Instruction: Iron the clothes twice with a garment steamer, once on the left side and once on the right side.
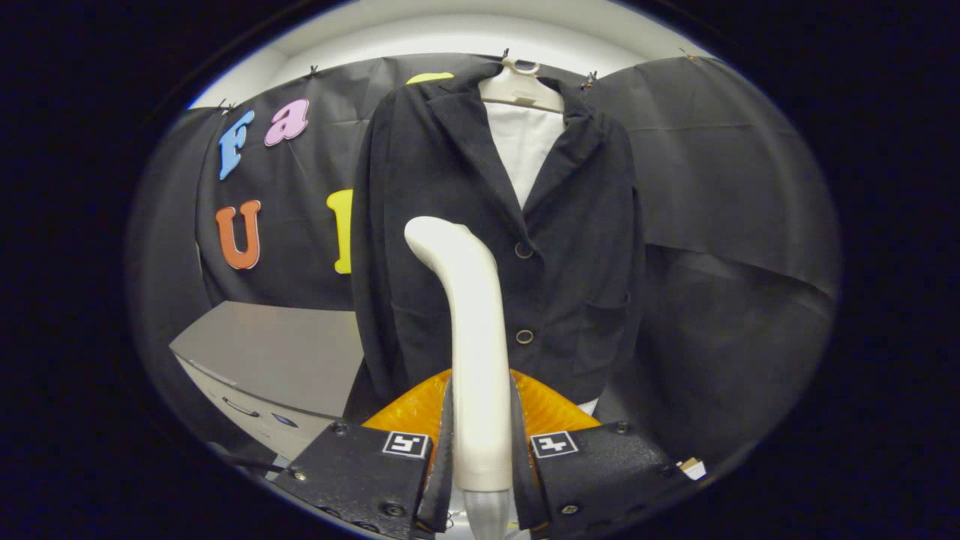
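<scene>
While the claw (pixel 480 457) is clenched on the smooth white plastic handle of the garment steamer (pixel 471 330), both fingers press against that handle from either side, low on its shaft. The handle rises upright from between the fingers and bends at its rounded top toward the garment. A ribbed translucent orange part (pixel 409 409) fans out behind the fingers on both sides of the handle. Just beyond the steamer hangs the dark button-front blazer (pixel 442 225), its lapels open over a white shirt (pixel 525 150). Both are carried on a white plastic hanger (pixel 517 86) fixed at the top of the black cloth wall (pixel 720 187). The steamer's bent head sits in front of the blazer's front panel, beside the upper of two dark round buttons (pixel 523 250); contact with the fabric cannot be determined. A grey cabinet with drawers (pixel 277 360) stands beside the blazer's lower hem.
</scene>
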{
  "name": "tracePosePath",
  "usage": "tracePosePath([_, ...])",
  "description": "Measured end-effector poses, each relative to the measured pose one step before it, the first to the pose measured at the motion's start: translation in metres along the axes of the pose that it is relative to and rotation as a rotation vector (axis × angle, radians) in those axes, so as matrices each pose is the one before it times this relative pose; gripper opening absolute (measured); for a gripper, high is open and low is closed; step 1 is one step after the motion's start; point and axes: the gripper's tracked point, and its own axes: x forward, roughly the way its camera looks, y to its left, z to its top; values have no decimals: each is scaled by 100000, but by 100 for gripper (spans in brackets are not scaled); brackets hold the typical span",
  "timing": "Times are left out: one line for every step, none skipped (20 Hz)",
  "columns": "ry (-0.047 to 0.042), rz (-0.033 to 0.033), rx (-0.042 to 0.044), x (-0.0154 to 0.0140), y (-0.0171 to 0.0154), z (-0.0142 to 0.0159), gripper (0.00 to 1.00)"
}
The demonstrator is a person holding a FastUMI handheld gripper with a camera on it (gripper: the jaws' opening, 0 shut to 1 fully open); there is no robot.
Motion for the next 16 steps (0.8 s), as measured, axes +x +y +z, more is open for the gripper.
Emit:
tracePosePath([1317, 147, -121, 148, -52, -664, 36])
tracePosePath([1304, -15, -146, 86, -113, -749, 36])
tracePosePath([1287, -149, -30, 188, -78, -630, 36])
tracePosePath([1183, -216, -12, 200, -92, -580, 36])
tracePosePath([1102, -227, -115, 306, -32, -540, 36])
tracePosePath([885, -156, -170, 92, -117, -543, 36])
tracePosePath([975, -86, 53, 132, -137, -463, 36])
tracePosePath([1079, -2, 197, 162, -200, -585, 36])
tracePosePath([1017, 55, 297, 94, 16, -520, 36])
tracePosePath([968, -6, 245, 206, 20, -610, 36])
tracePosePath([908, -26, 258, 162, -147, -450, 36])
tracePosePath([1002, 41, 182, 207, -74, -481, 36])
tracePosePath([1012, -3, 179, 158, -93, -468, 36])
tracePosePath([931, 31, 205, 129, -82, -535, 36])
tracePosePath([919, -174, 90, 120, -120, -433, 36])
tracePosePath([919, -245, 44, 88, -126, -367, 36])
